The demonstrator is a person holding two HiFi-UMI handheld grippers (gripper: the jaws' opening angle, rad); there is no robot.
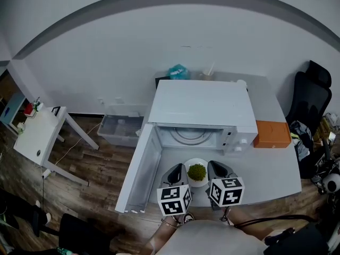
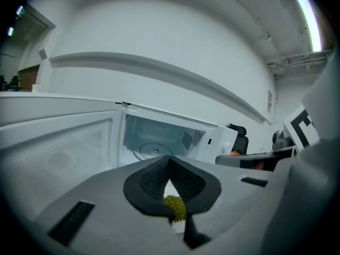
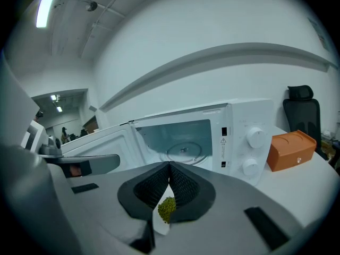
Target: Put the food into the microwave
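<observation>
Round plate [image 1: 197,183] of food [image 1: 197,171], level

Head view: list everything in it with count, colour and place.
microwave: 1, white, on table, door open
plate: 1, white, before the microwave
food: 1 heap, green, on plate
box: 1, orange, right of microwave
bag: 1, teal, behind microwave
table: 1, grey, under microwave
bin: 1, clear, floor, left of table
side table: 1, white, far left
chair: 1, black, far right
left gripper: 1, grey, shut on plate's left rim
right gripper: 1, grey, shut on plate's right rim
</observation>
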